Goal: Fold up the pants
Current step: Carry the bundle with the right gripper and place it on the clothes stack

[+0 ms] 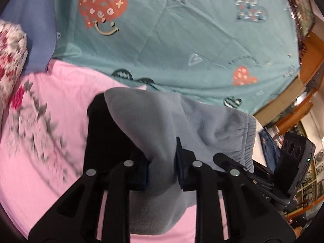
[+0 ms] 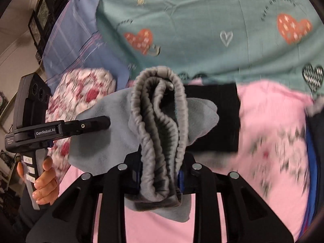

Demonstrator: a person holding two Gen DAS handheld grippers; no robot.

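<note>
Left gripper (image 1: 162,162): narrow, clamped on grey pants (image 1: 162,121) fabric.
Right gripper (image 2: 160,172): narrow, clamped on the bunched elastic waistband (image 2: 160,109).
Pants position: held above the pink sheet (image 1: 50,121).
Long axis: cannot be told.

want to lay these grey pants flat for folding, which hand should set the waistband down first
Right, probably. The right gripper clamps the bunched elastic waistband of the grey pants, so it controls that end. The left gripper pinches plain fabric further along.
</note>
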